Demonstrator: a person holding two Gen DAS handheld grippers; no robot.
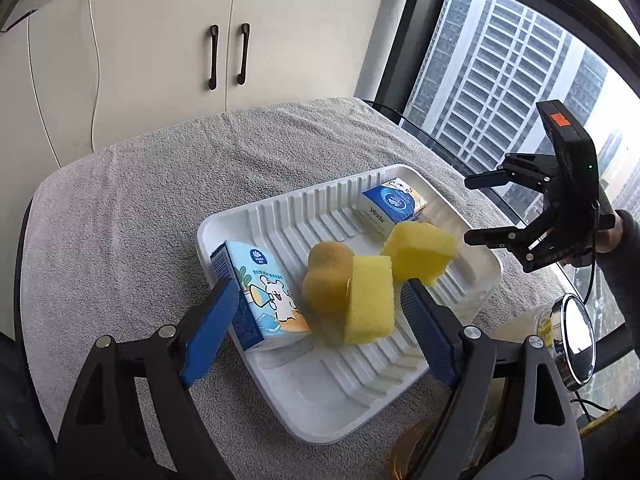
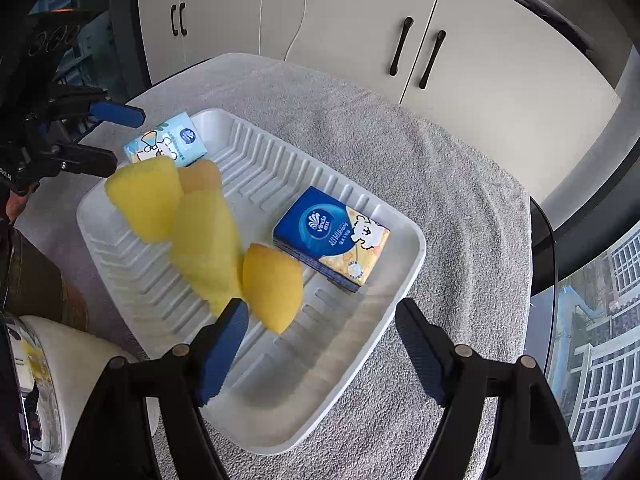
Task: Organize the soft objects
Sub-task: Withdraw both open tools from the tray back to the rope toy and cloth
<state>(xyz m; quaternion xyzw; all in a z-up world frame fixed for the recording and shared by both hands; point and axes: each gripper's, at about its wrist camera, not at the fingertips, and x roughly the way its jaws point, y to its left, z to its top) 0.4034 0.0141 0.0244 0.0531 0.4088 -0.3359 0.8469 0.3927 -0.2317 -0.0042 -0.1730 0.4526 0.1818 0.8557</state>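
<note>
White ribbed tray (image 1: 452,344) sits on the towel-covered table (image 1: 140,184), and every soft thing I can see is already inside it. Light blue tissue pack (image 1: 262,292) stands tilted at the tray's corner on my left side, just ahead of my left hand-held gripper (image 1: 320,312); its long axis runs roughly away from me. One edge lies close to the left blue pad (image 1: 212,328), though I cannot tell if they touch. Three yellow sponges sit mid-tray: a block-shaped sponge (image 1: 370,300) upright between my left jaws but clear of both pads, a rounder sponge (image 1: 326,276) pressed against it, and a third sponge (image 1: 420,250) nearer the far rim. That third sponge (image 2: 272,286) is the one lying just off the tips of my right hand-held gripper (image 2: 320,340), slightly toward its left pad (image 2: 222,348). Dark blue tissue pack (image 2: 332,240) lies flat at the tray's far right side, ahead of the right hand-held gripper, so that hand is nearer to it. Both hand-held grippers are spread wide, released, grasping nothing. The sponges look blurred, maybe settling. My guess: the sponges lean on each other loosely, so any further tidying means approaching the upright block along its narrow faces.
</note>
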